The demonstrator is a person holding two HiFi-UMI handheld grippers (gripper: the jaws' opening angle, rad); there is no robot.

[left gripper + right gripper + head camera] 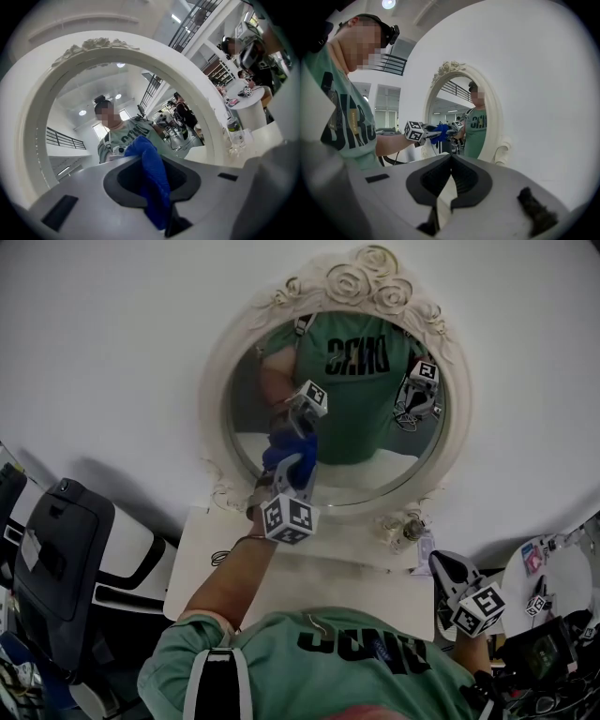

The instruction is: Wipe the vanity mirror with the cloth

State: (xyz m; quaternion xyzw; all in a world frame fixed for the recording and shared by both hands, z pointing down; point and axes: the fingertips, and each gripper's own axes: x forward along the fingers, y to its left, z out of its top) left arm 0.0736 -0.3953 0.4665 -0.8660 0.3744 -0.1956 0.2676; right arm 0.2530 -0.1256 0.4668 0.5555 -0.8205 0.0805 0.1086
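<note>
The cloth (154, 187) is blue and soft. It looks light and it folds easily, so a firm pinch on a bunched part is the safe hold. The left claw (151, 161) has it like this, closed on the fabric, and a free fold hangs below the jaws. It is raised at the left part of the glass of the vanity mirror (375, 474), which stands on the white desk (211, 563) against the wall. The glass is probably fragile and slippery, so I would use light pressure. The right claw (451, 158) has its jaws together and holds nothing, low at the right. I cannot tell if the cloth really touches the glass. The small items at the foot of the mirror are too unclear to name.
</note>
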